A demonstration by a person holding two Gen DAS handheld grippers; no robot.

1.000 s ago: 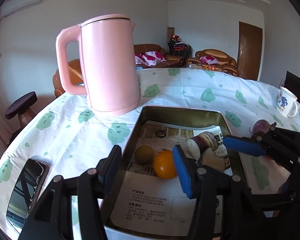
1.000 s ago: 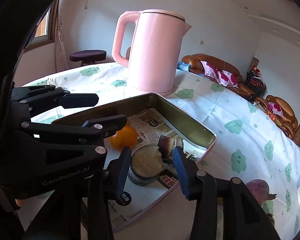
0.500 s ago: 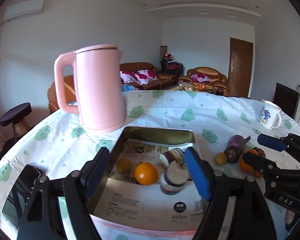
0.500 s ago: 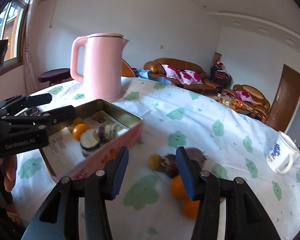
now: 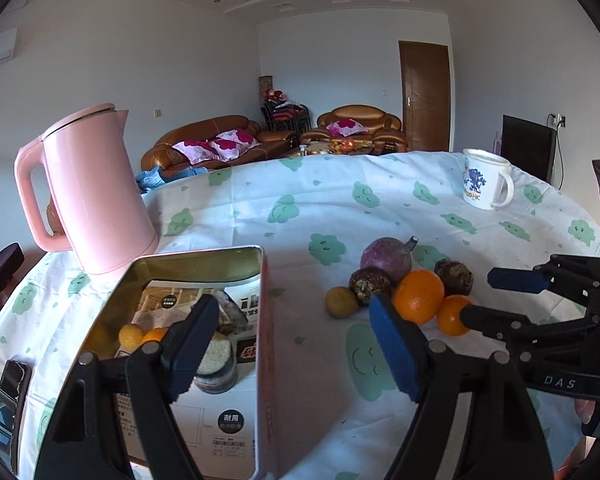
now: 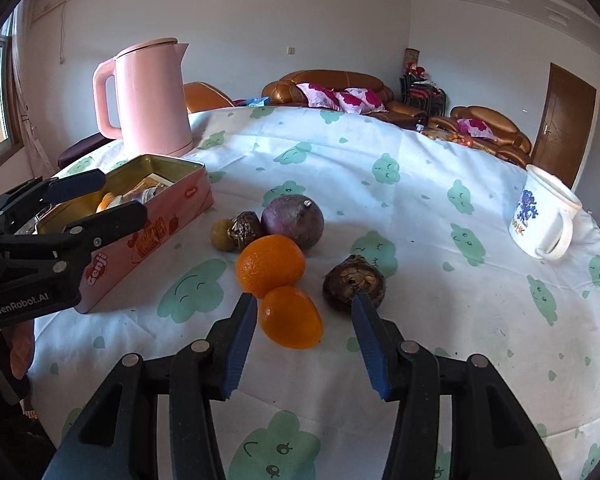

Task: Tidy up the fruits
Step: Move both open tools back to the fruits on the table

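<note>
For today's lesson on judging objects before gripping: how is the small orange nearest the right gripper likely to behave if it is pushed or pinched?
The small orange is rounded and rests free on the tablecloth, so a nudge would probably roll it. Its glossy skin may slip between flat pads. It looks to touch the bigger orange, so a push might shift that too. The right gripper stands open around it, not pressing.

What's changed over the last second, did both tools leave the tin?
Yes. Both swung from over the tin toward the loose fruit. The right tool now hangs open at the small orange, not gripping; the left tool opened wider, empty. Tin contents, kettle and mug stayed put.
</note>
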